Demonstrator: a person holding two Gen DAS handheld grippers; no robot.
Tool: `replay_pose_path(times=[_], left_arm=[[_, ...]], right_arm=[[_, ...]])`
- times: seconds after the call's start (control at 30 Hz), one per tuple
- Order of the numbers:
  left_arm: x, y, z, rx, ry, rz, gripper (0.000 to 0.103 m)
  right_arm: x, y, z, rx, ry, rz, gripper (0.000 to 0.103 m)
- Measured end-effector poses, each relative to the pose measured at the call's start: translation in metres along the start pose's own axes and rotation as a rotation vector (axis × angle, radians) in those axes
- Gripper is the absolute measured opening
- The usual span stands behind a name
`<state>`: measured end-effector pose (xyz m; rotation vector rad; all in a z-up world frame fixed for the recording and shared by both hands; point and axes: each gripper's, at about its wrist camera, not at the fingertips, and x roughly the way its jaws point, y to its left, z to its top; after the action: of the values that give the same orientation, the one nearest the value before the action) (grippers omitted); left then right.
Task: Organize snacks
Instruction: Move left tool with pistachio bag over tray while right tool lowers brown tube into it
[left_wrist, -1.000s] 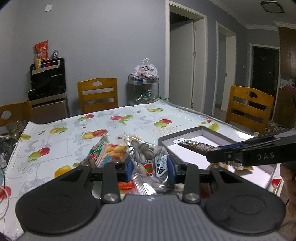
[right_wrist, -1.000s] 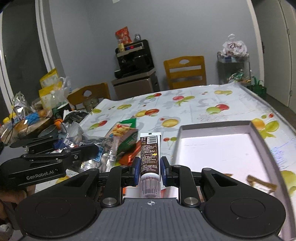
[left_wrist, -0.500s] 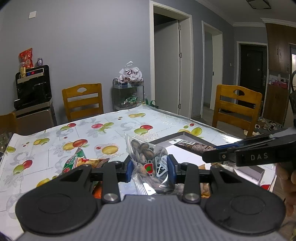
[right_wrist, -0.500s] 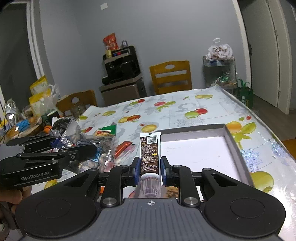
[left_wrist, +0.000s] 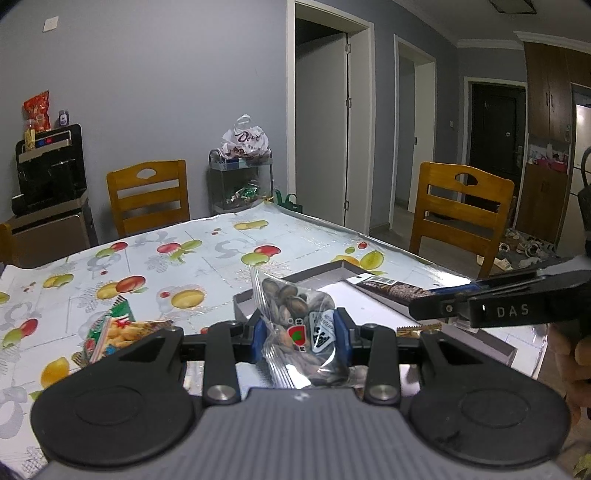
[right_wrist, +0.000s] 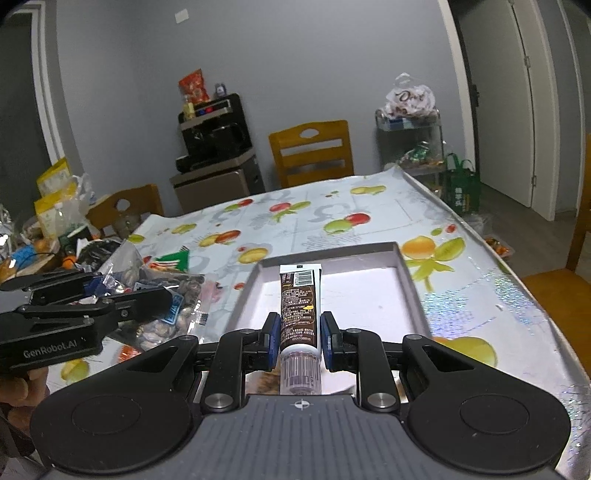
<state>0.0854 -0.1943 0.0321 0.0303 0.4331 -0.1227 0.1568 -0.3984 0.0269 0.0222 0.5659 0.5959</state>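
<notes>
Your left tool (left_wrist: 298, 339) is clamped on a clear nut bag (left_wrist: 295, 317), held above the near edge of the tray (right_wrist: 406, 273). Your right tool (right_wrist: 298, 341) pinches a brown tube (right_wrist: 299, 310) over the tray, presumably for setting down. The tray's white floor looks nearly bare. Other snacks (right_wrist: 162, 295) lie on the bench (right_wrist: 332, 218).

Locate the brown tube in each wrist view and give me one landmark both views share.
Left wrist view: the brown tube sits right of centre, lying flat, held by the right claw that reaches in from the right, over the grey tray.
Right wrist view: the tube is at bottom centre, pointing away, pinched in the same claw.
Shared landmark: the white plastic bag on the wire shelf by the wall.
</notes>
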Motion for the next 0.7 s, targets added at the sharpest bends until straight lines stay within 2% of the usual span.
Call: replay_pose_path(times=[0.7], left_arm=[[0.049, -0.02, 0.008, 0.03, 0.04, -0.023, 0.034]], right_arm=[[0.013, -0.021, -0.002, -0.021, 0.031, -0.063, 0.024]])
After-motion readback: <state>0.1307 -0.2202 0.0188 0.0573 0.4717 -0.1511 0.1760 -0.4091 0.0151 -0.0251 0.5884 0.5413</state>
